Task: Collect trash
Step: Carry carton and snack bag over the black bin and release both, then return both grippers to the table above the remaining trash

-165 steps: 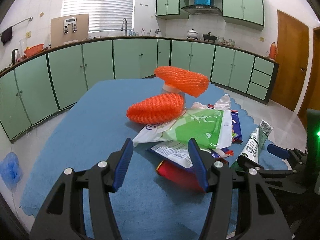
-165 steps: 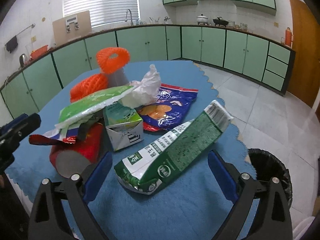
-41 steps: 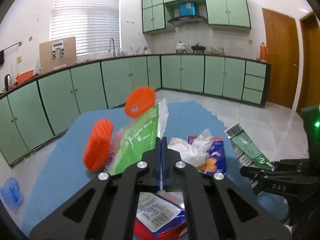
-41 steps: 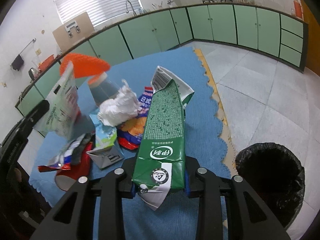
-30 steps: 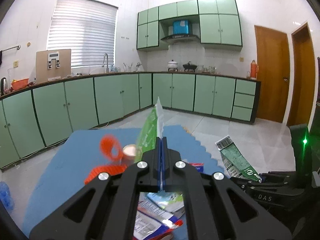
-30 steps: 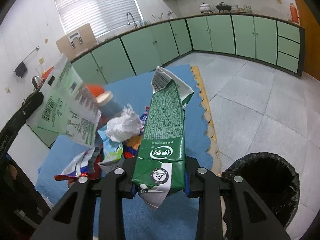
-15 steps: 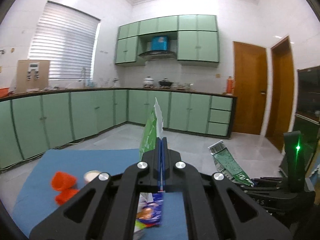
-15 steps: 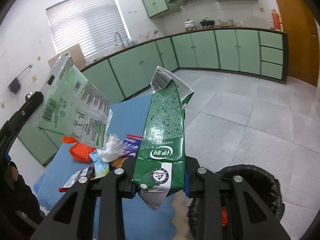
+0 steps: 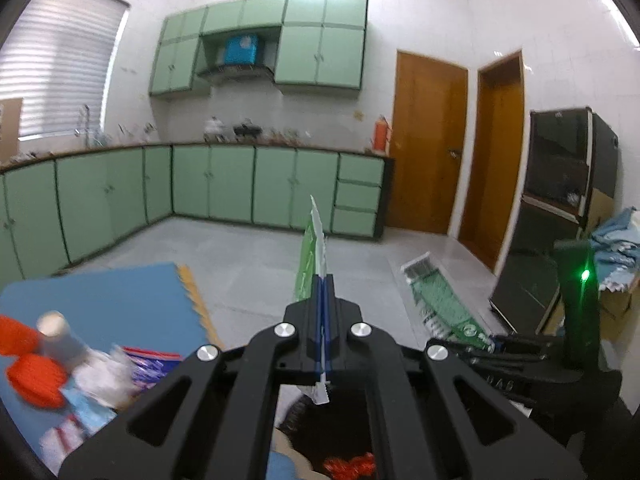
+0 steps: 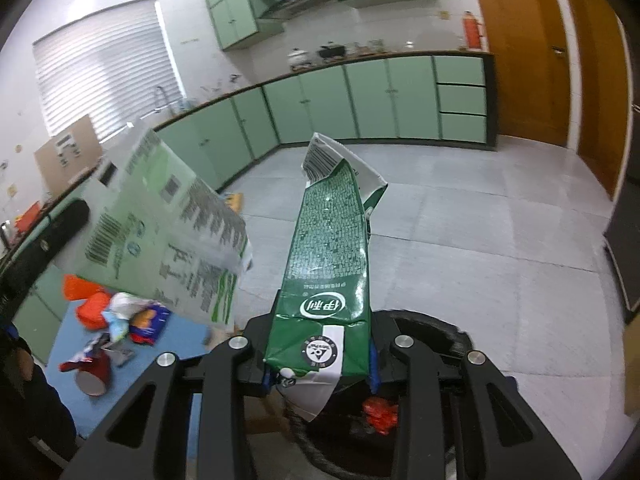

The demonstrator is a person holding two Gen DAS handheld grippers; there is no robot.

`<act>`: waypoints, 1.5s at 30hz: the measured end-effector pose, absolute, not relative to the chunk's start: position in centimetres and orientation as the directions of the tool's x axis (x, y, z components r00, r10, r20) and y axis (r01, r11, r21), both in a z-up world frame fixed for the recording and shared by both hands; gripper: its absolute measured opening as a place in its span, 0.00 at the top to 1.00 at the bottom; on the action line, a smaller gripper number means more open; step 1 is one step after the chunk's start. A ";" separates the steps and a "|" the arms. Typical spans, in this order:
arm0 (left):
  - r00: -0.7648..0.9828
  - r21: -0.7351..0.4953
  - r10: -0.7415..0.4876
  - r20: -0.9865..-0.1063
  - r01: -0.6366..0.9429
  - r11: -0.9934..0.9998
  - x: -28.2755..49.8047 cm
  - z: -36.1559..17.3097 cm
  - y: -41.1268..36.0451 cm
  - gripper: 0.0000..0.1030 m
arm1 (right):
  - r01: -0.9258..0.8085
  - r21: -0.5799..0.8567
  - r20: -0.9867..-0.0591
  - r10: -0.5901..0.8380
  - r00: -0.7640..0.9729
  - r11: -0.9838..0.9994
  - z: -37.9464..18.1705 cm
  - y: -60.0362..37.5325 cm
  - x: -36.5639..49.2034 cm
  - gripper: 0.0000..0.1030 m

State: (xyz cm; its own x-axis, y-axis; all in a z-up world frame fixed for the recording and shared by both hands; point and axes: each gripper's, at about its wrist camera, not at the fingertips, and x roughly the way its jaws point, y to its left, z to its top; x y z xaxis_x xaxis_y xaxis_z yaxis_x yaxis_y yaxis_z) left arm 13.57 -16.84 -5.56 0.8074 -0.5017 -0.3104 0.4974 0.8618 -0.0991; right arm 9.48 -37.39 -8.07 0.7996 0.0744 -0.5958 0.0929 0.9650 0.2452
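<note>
Where the right gripper (image 10: 320, 364) clamps it, the tall dark-green milk carton (image 10: 330, 256) shows a white oval logo with Chinese characters and a barcode flap on top, poised above the black-lined trash bin (image 10: 432, 334). The left gripper (image 9: 323, 322), pinched tight, holds a flat green-and-white plastic wrapper (image 10: 168, 224) with barcodes and small, blurred print. Behind lie the blue-covered table (image 9: 100, 300) with remaining litter, open grey tiled floor (image 10: 480, 232), mint-green cabinets (image 9: 240, 184) and brown wooden doors (image 9: 428, 144).
</note>
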 end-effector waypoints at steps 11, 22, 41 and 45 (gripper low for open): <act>0.696 -0.100 -0.535 -0.479 0.562 0.821 16.1 -12.2 -21.2 1.00 | 0.184 0.238 -0.682 0.029 0.731 0.954 -13.1 -41.3 9.5 0.68; 0.674 -0.107 -0.513 -0.531 0.548 0.830 17.3 -13.1 -20.7 0.79 | 0.250 0.222 -0.698 -0.025 0.715 0.942 -14.1 -42.5 8.9 0.44; 0.886 -0.002 -0.172 -0.431 0.189 0.982 14.1 -8.2 -2.6 0.56 | -0.097 0.204 -0.455 0.182 0.872 0.974 -7.8 -26.9 11.0 0.11; 0.896 0.006 -0.074 -0.437 0.085 0.996 14.2 -8.1 1.7 0.56 | -0.178 0.202 -0.446 0.253 0.859 0.963 -8.3 -22.5 12.8 0.11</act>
